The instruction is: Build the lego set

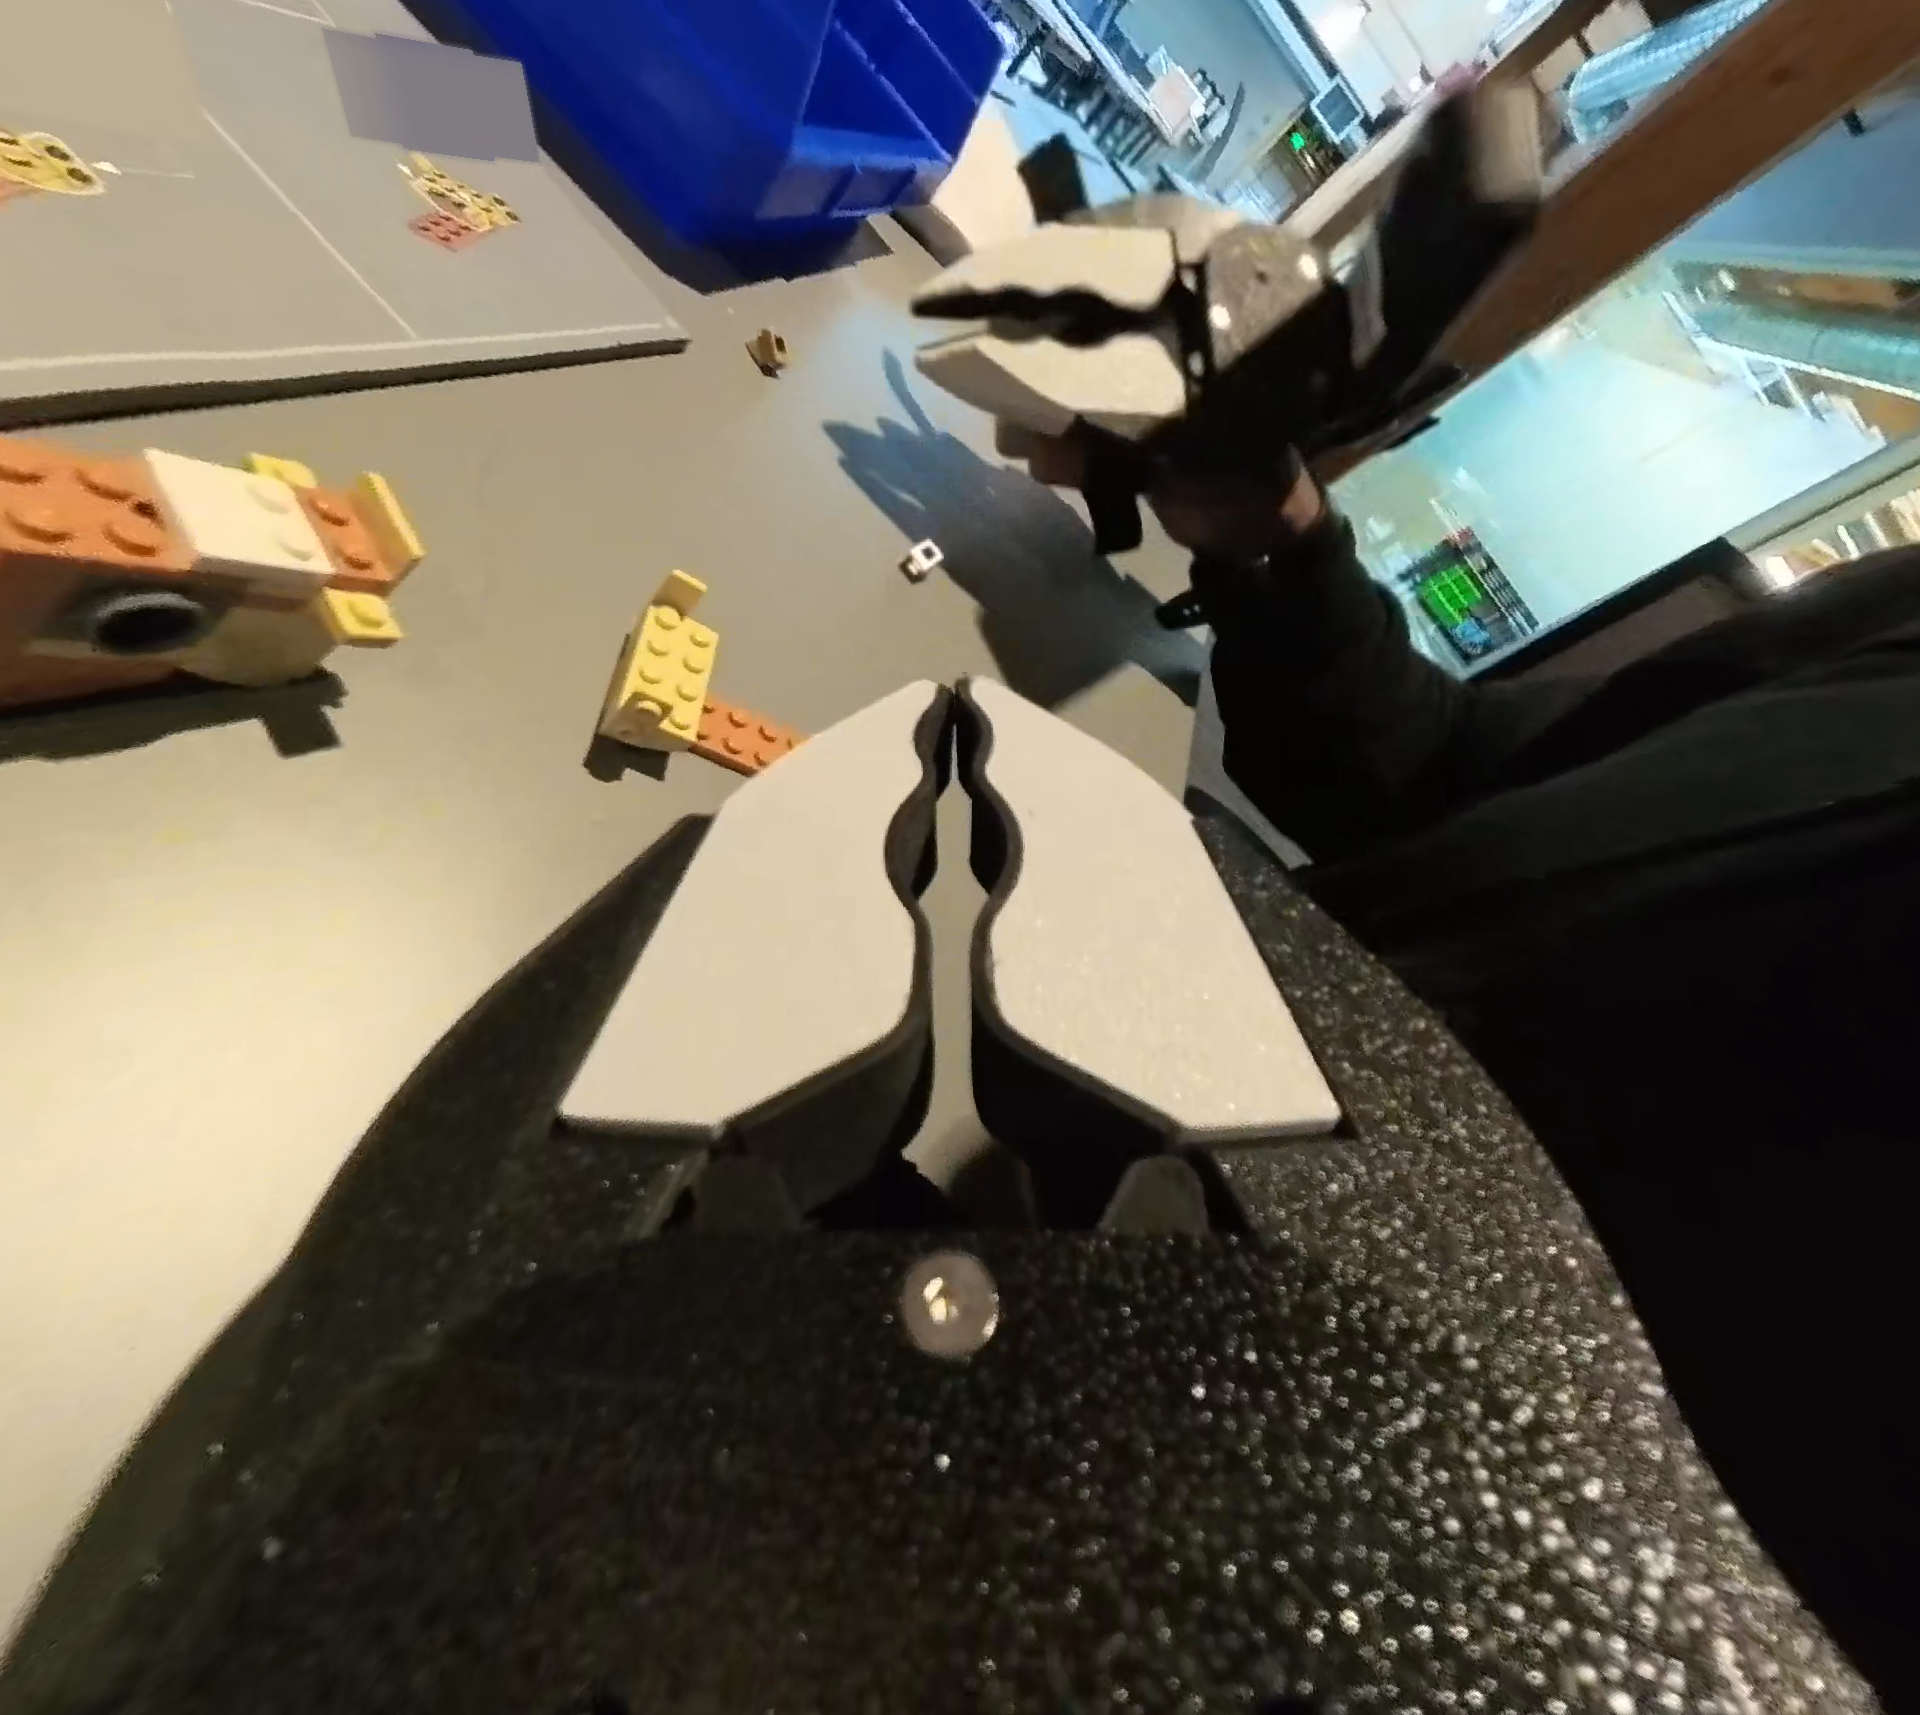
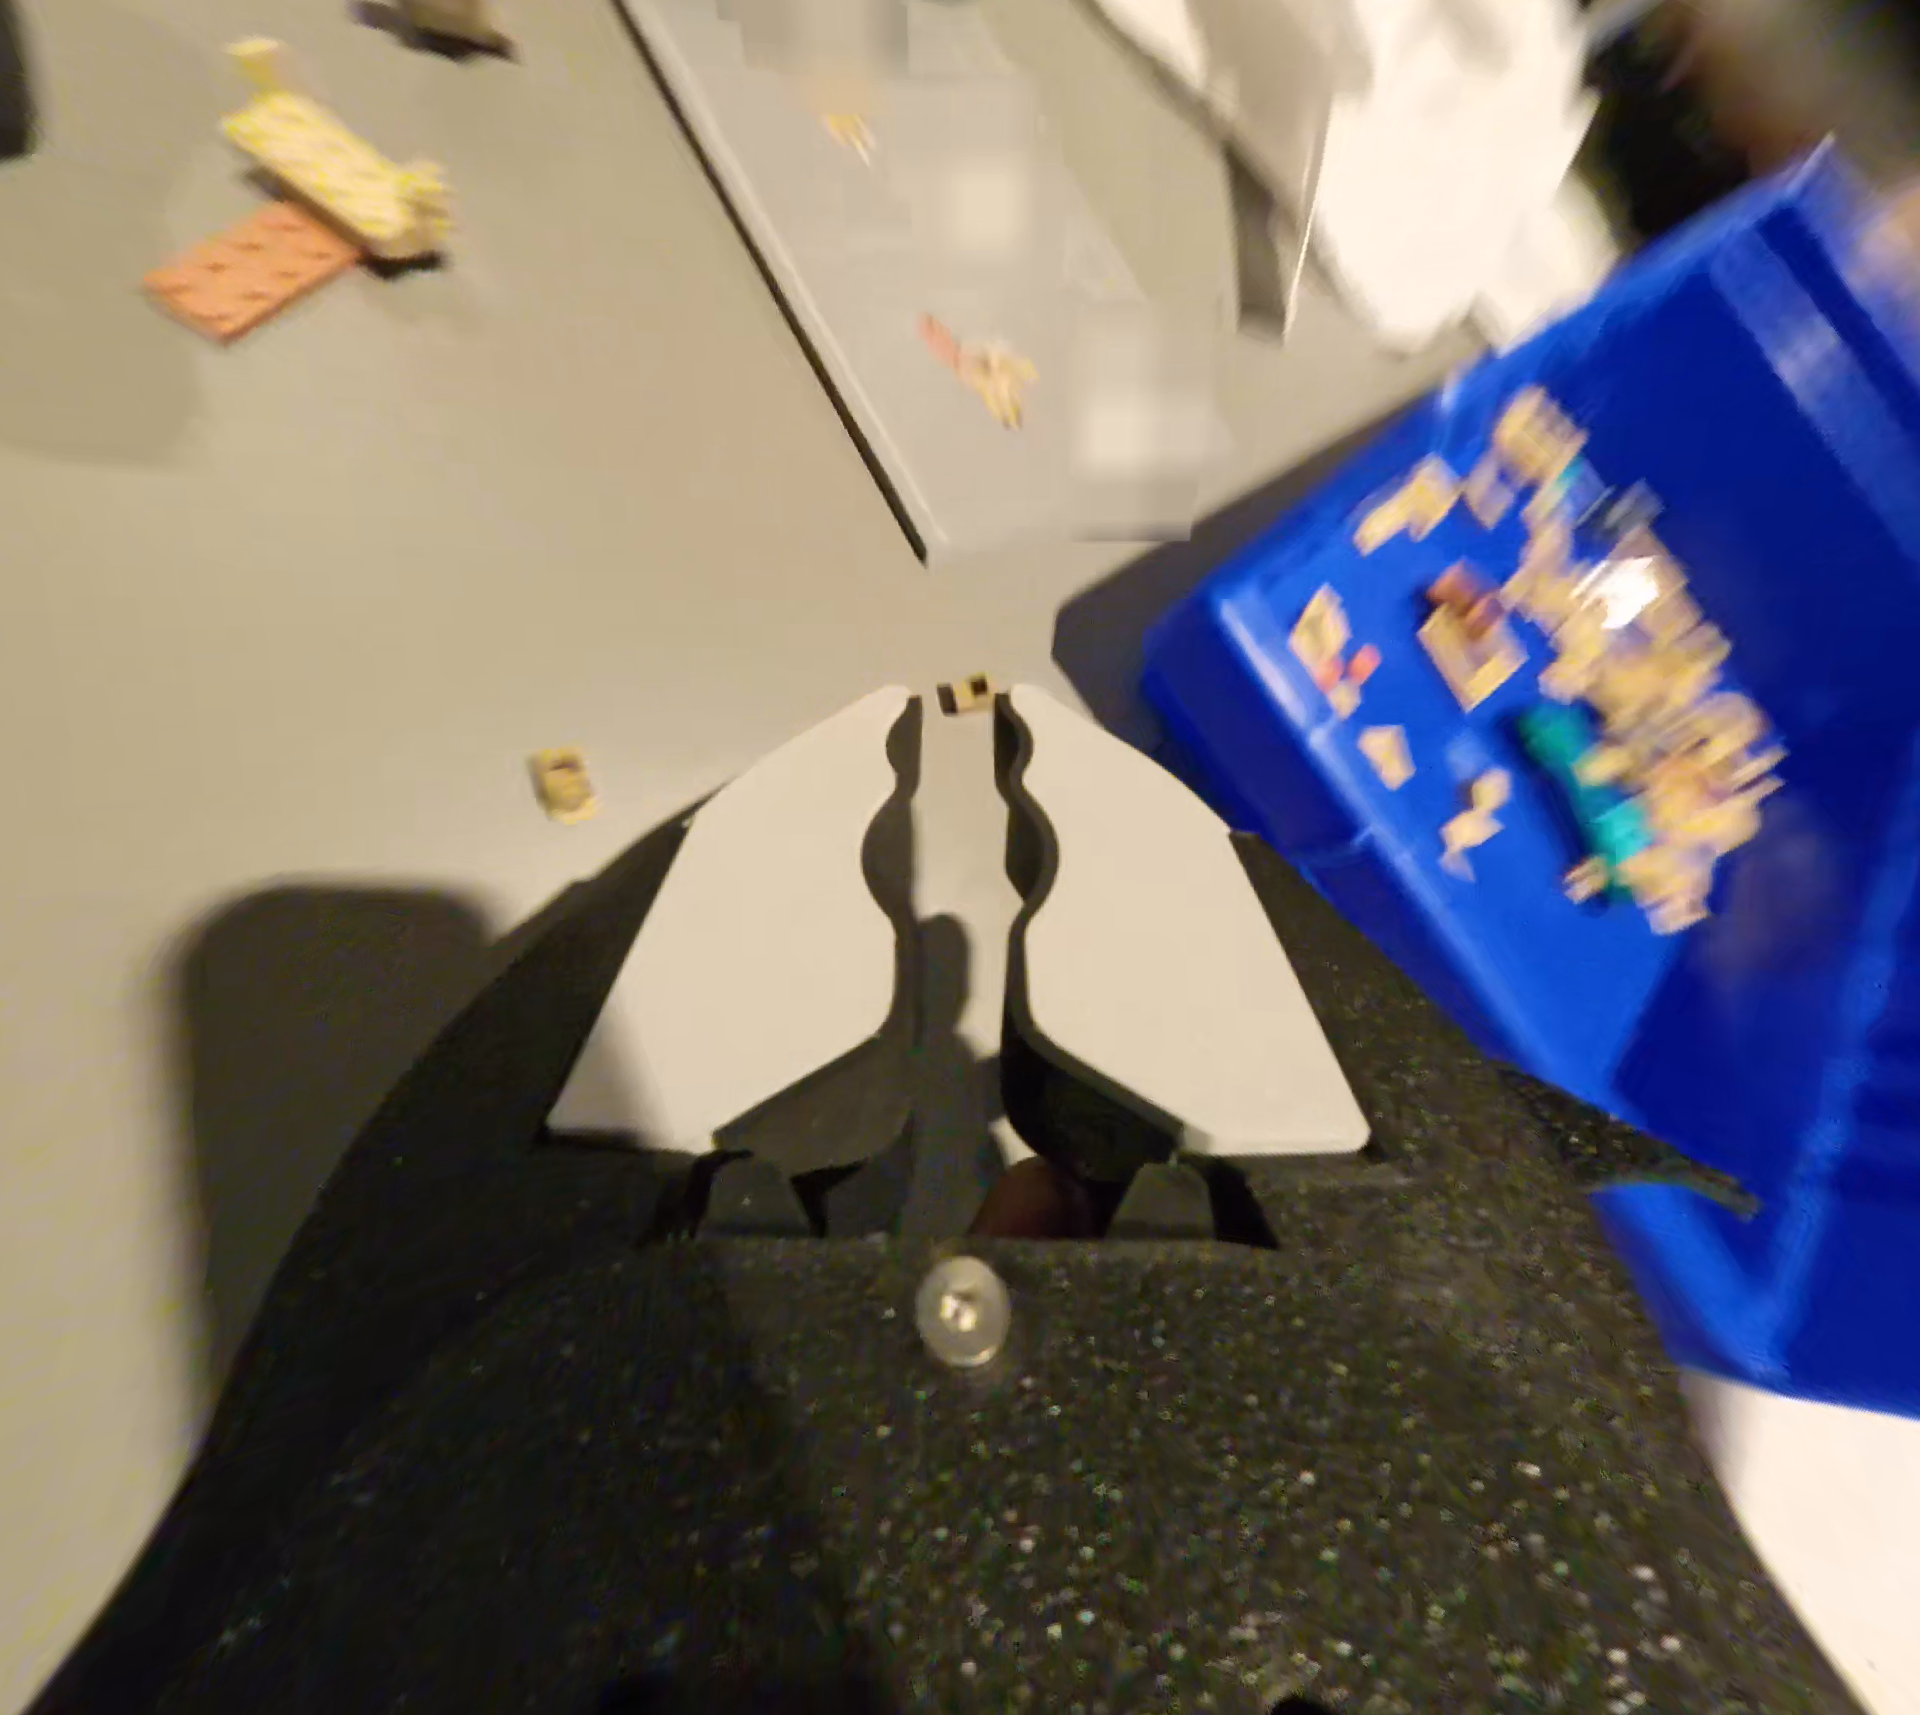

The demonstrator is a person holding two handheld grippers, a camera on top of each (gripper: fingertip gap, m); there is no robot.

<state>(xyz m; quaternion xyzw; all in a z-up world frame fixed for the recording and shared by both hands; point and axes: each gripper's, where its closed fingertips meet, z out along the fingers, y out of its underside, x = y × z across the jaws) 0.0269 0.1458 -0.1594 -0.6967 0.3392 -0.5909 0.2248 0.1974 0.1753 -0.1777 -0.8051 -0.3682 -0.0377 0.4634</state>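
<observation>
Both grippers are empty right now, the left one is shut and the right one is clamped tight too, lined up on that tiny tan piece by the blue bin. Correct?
Not quite. The right gripper is open: the right wrist view shows a clear gap between its fingertips, with the tiny tan piece just ahead of them beside the blue bin. The left gripper is shut and empty, as you said.

No legible text. Grey instruction sheet (image 1: 260,211) bears printed brick diagrams and blurred patches only. Distant green-lit screen (image 1: 1455,593) shows marks too small to read. Right wrist view motion-blurred throughout.
</observation>
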